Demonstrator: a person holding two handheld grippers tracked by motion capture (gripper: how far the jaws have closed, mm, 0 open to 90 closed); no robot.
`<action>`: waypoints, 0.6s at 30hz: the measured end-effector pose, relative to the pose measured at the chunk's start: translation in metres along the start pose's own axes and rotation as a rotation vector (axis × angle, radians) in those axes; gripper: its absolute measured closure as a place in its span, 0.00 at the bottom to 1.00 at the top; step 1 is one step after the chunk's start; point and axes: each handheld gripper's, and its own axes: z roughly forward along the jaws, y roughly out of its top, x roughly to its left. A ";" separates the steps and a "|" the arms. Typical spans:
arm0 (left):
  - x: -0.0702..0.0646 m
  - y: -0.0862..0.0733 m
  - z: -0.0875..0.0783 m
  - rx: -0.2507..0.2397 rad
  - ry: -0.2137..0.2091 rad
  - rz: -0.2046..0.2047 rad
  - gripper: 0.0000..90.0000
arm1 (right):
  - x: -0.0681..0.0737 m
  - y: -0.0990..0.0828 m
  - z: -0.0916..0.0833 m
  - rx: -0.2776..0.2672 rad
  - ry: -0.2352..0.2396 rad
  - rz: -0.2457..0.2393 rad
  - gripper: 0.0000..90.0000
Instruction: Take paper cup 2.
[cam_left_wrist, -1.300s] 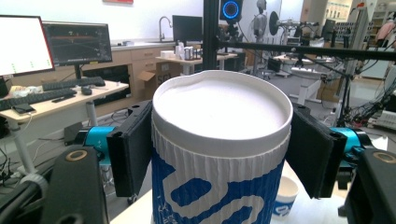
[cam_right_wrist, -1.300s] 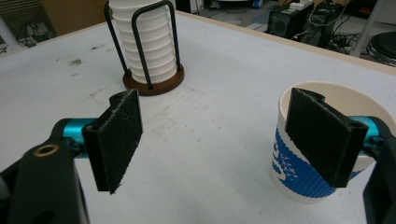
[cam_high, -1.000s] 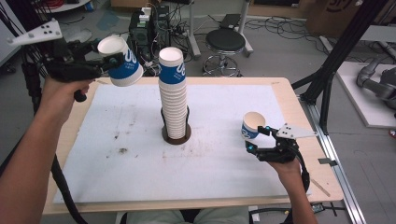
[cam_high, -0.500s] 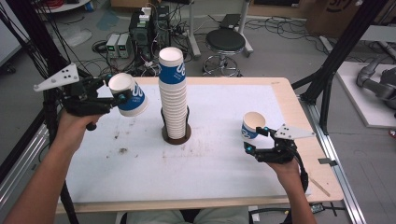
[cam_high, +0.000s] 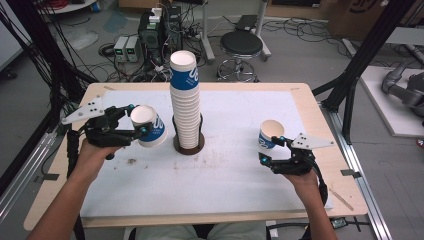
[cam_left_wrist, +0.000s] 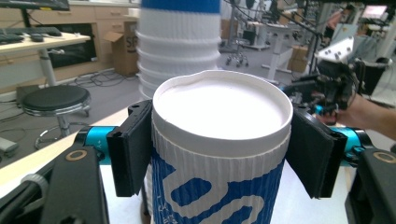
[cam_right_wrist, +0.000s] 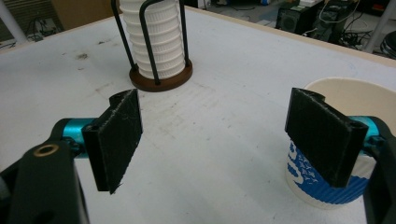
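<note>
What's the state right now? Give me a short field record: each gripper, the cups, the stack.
left gripper: shut on a cup, held off the table left of the stack
held cup: tilted, jaws on both sides below the rim
right gripper: open, nothing between the jaws
loose cup: upright on the table, beside the right gripper
cup stack: upright in its wire holder, table centre
</note>
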 end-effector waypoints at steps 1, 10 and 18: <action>-0.004 -0.004 0.004 0.005 -0.009 0.007 0.33 | 0.000 0.000 0.000 -0.002 0.004 -0.001 0.22; -0.017 -0.022 0.023 0.028 -0.057 0.022 0.33 | 0.000 0.001 0.001 -0.001 0.007 -0.008 0.22; -0.023 -0.034 0.036 0.033 -0.084 0.016 0.33 | 0.002 0.001 0.005 0.001 0.012 -0.027 0.22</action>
